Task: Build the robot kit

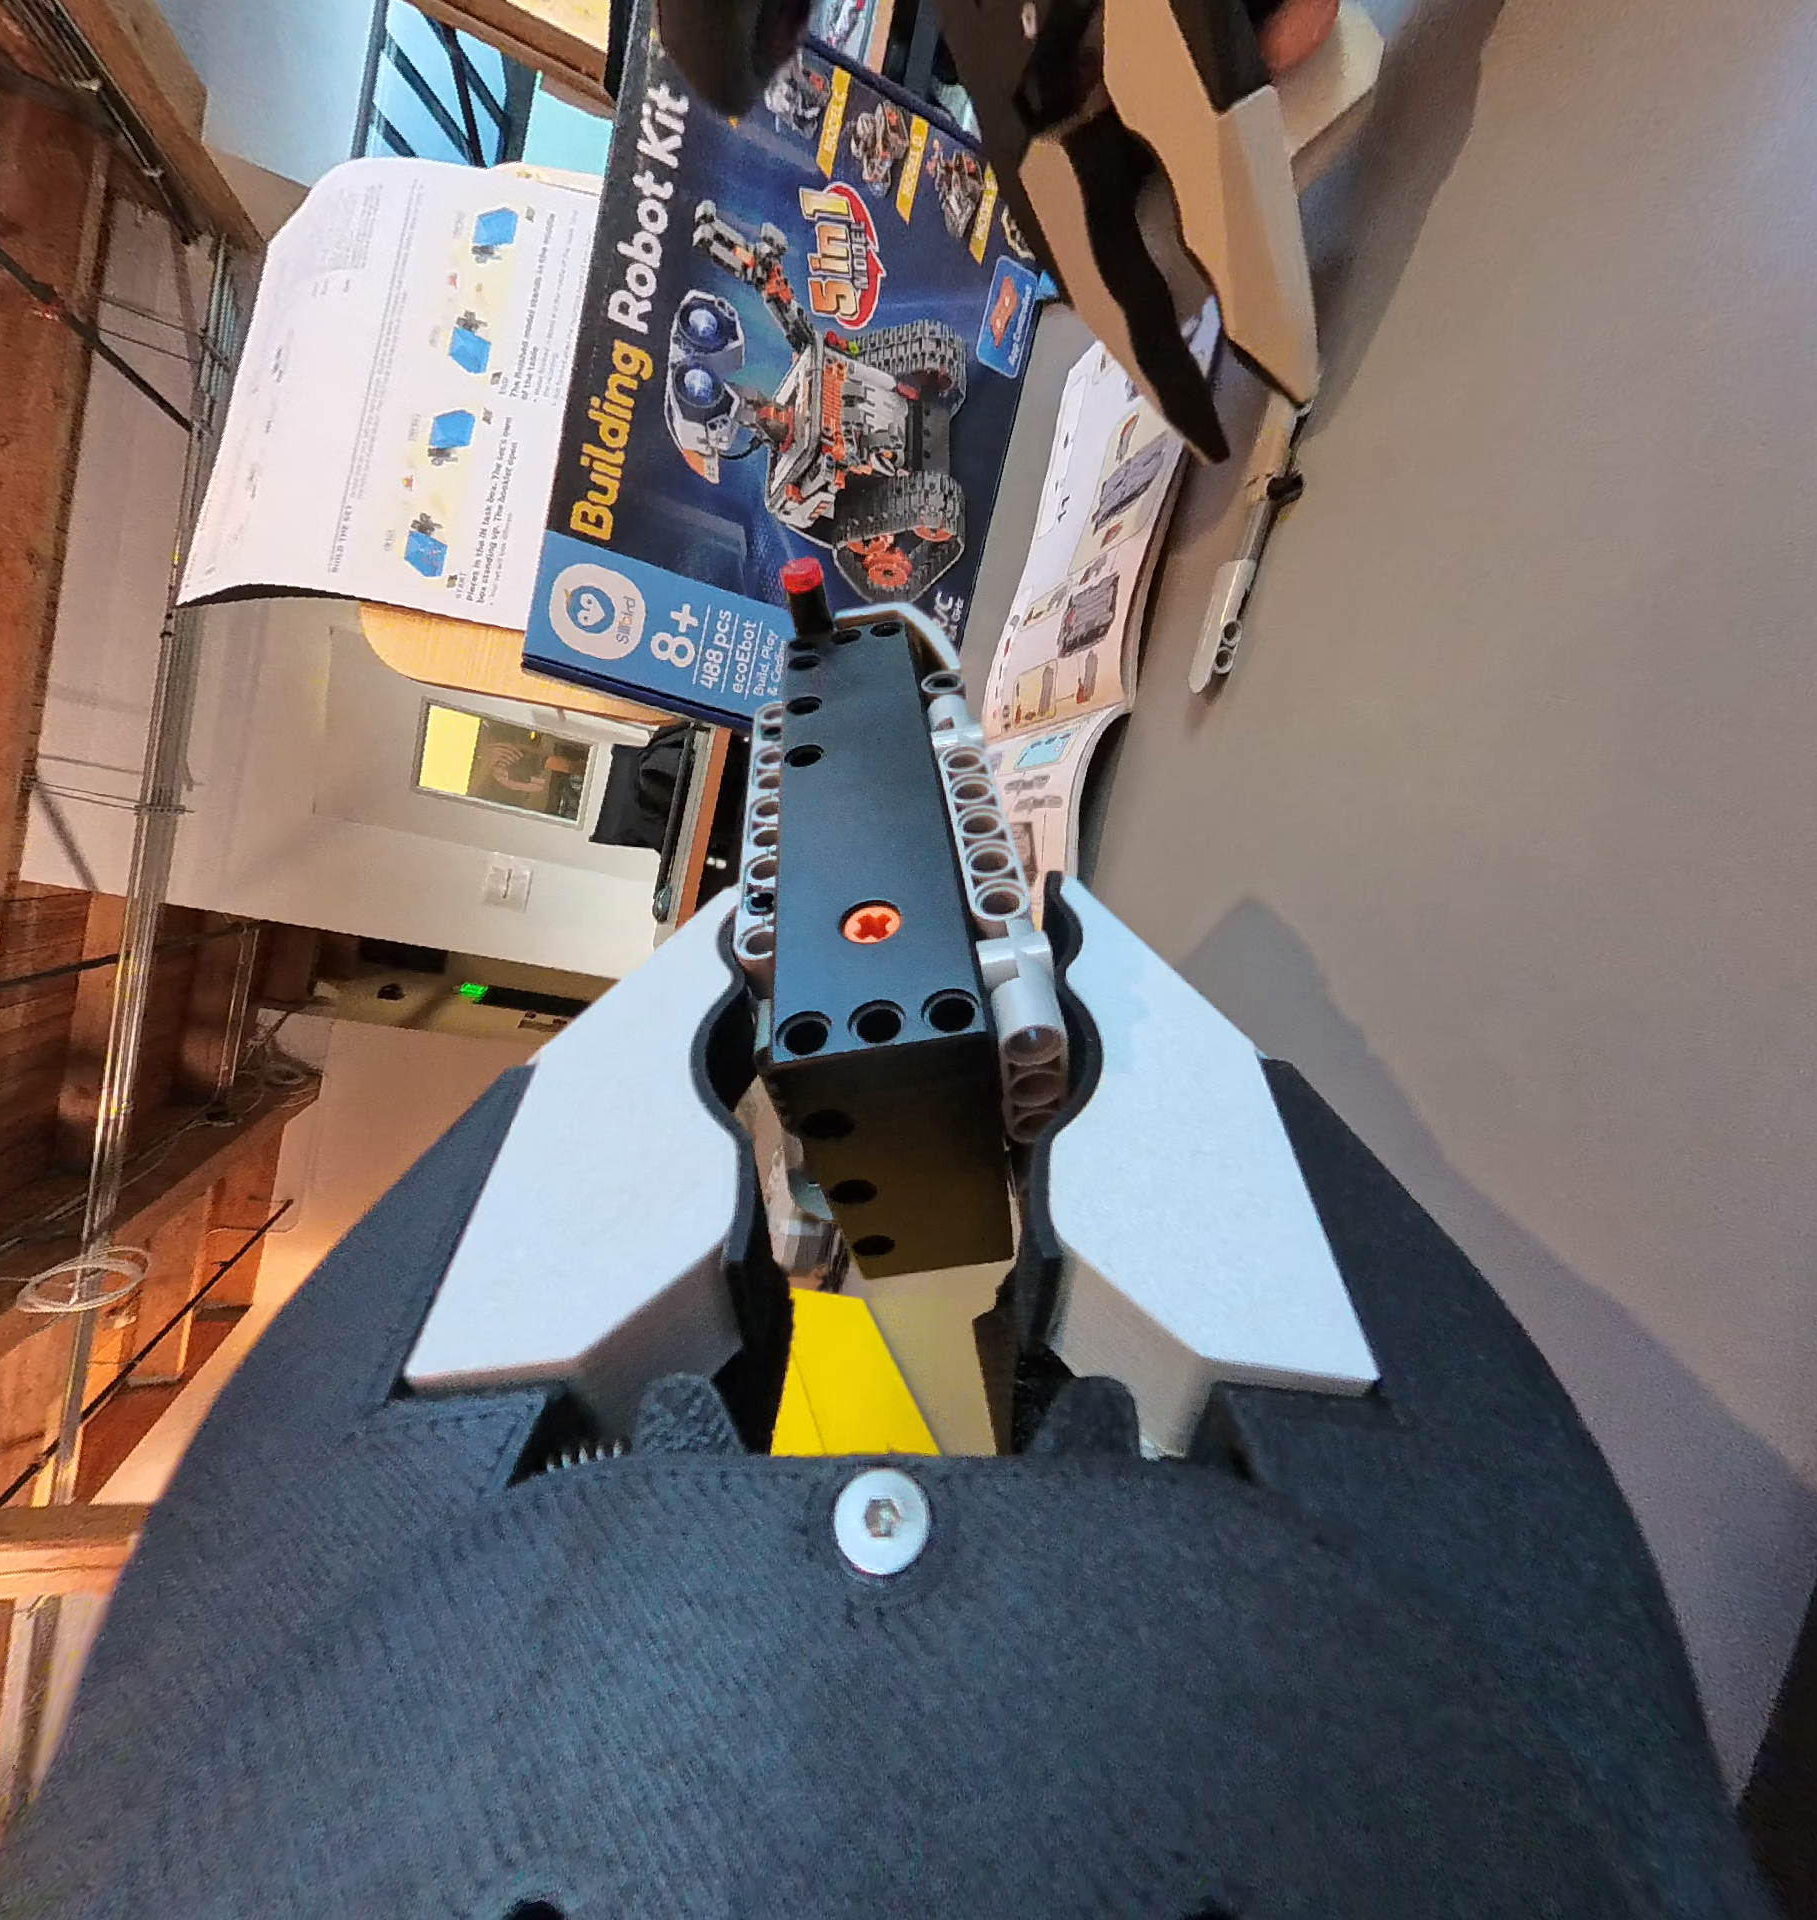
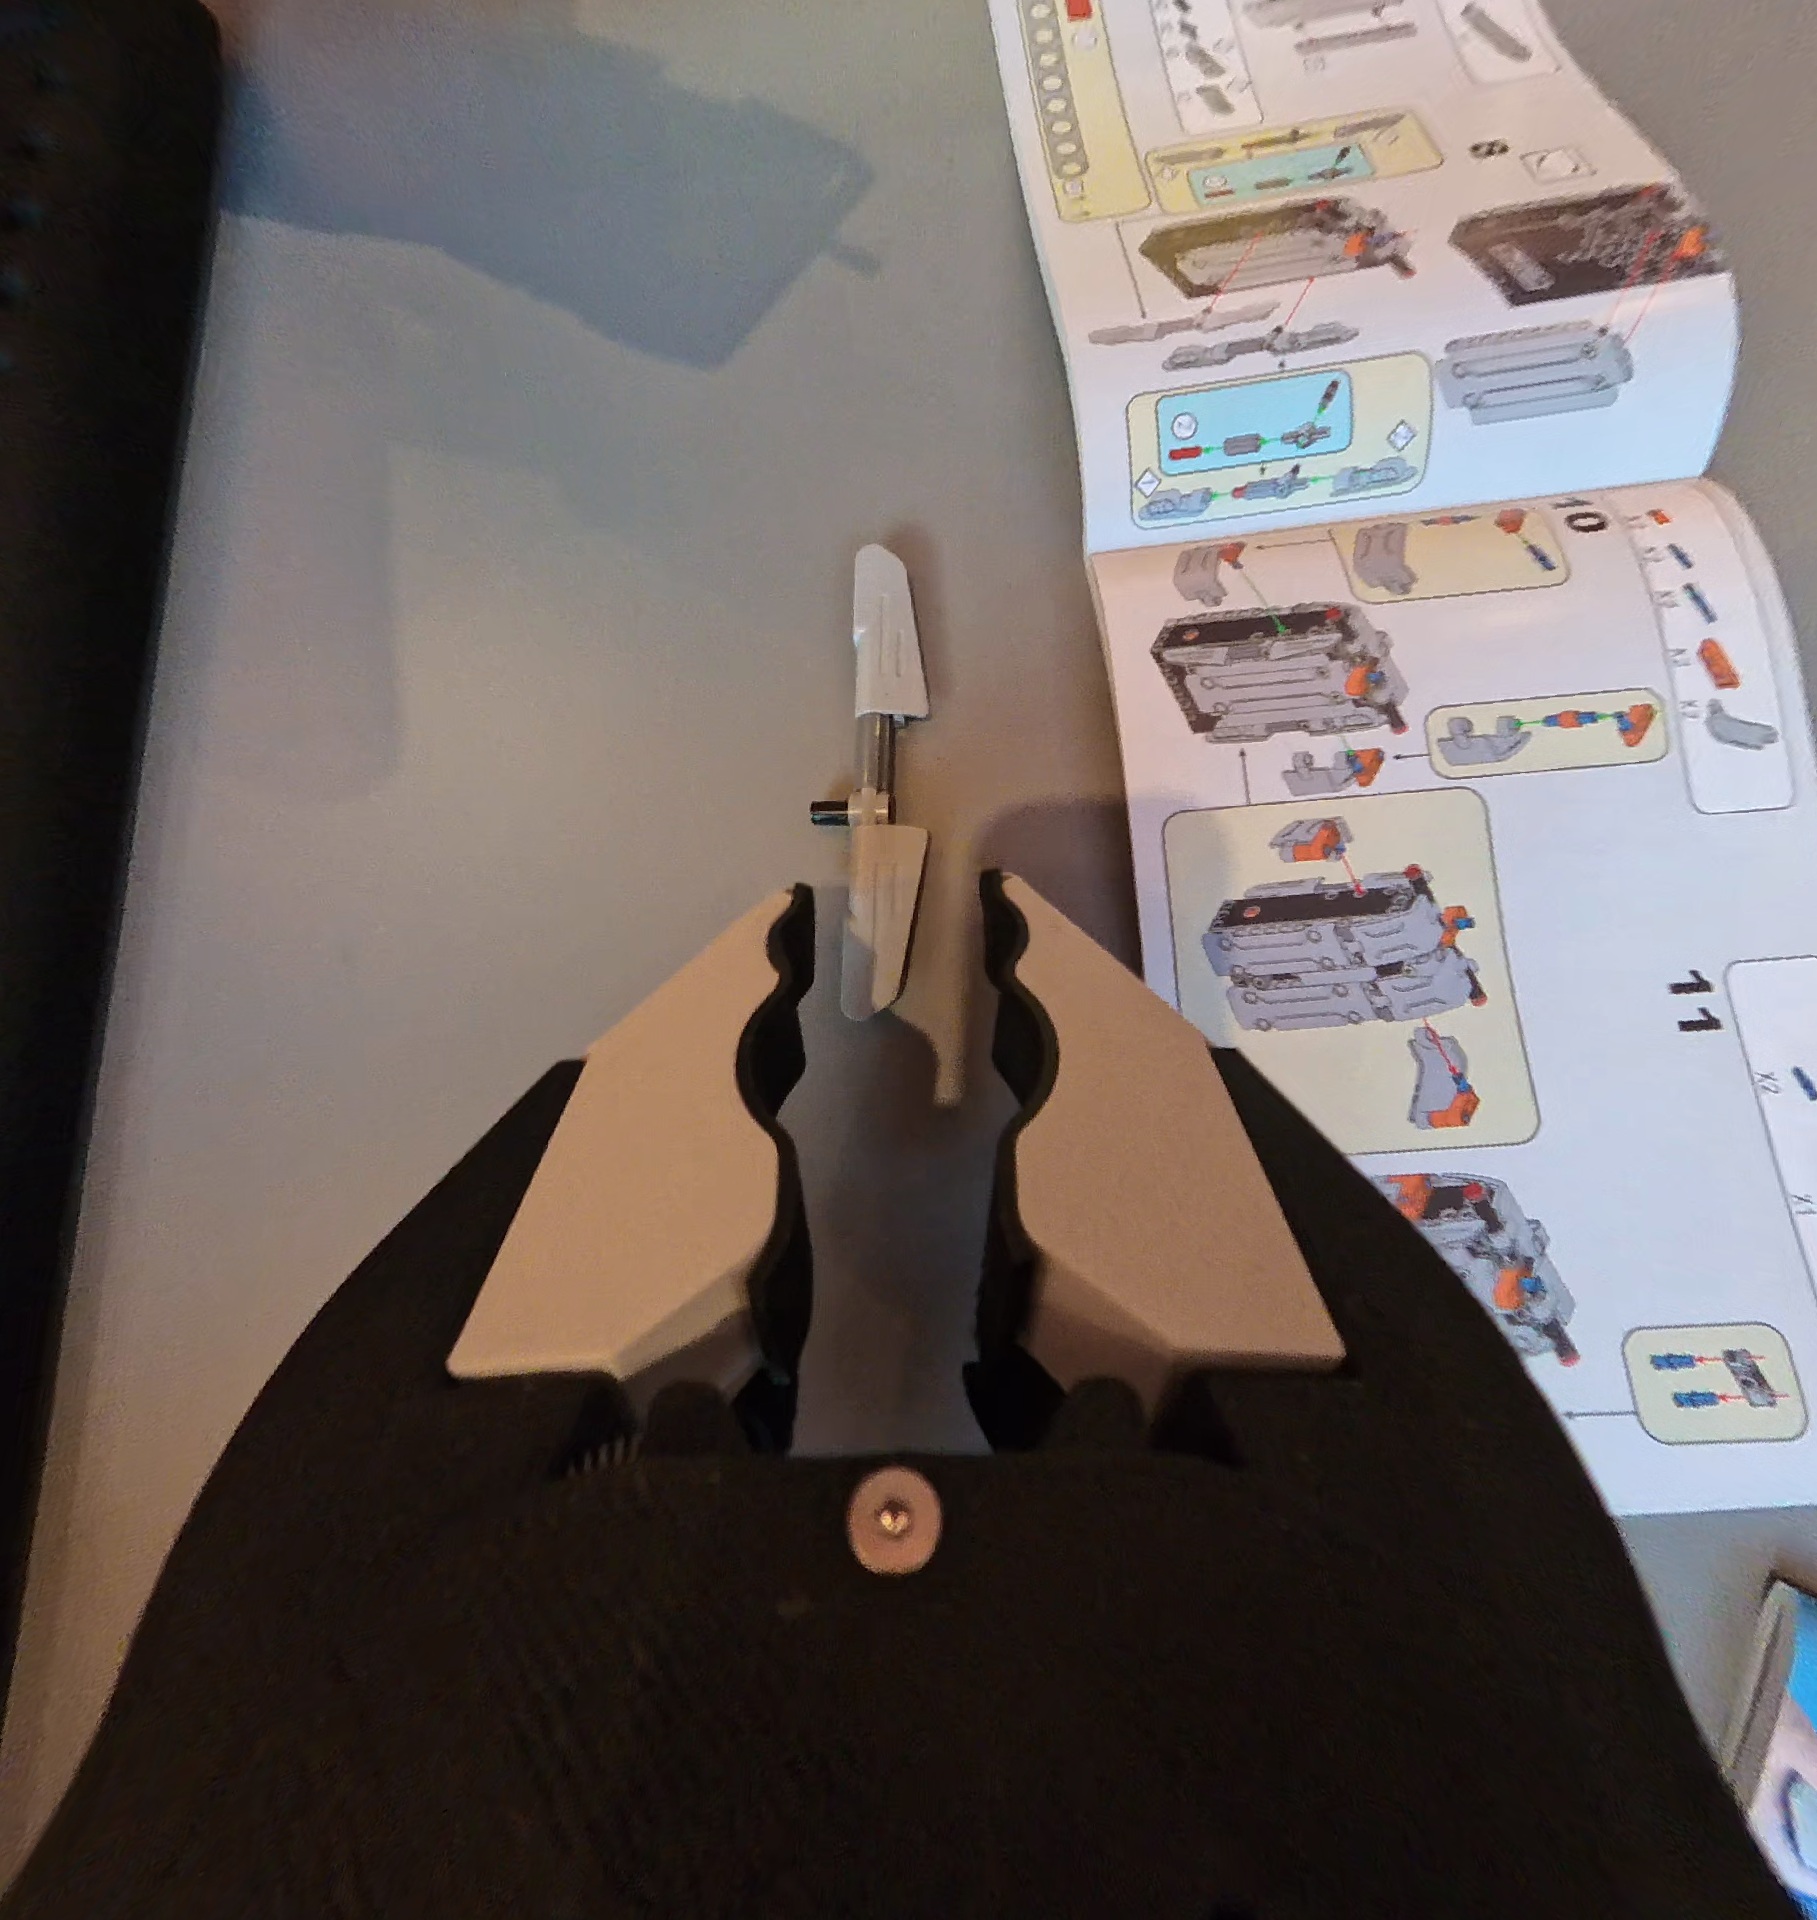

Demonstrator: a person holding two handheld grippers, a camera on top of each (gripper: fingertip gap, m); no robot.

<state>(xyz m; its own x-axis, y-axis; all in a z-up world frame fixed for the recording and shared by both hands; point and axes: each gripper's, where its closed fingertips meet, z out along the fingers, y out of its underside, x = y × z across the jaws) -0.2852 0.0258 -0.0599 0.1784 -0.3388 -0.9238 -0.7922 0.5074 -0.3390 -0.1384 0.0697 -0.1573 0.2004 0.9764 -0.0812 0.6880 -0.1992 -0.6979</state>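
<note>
My left gripper is shut on a black building-kit block with grey holed beams along both sides, an orange cross axle on its face and a red-capped pin at its far end; it is held off the grey table. My right gripper is open above the table, its jaws on either side of the near end of a small grey part made of two flat panels joined by an axle with a black pin. That part lies on the table below the right gripper in the left wrist view.
An open instruction booklet lies on the grey table right of the small part; it also shows in the left wrist view. A blue kit box and a printed sheet stand behind. A black mat lies at the left. The gap from one gripper's tips to the other's is roughly 20 cm.
</note>
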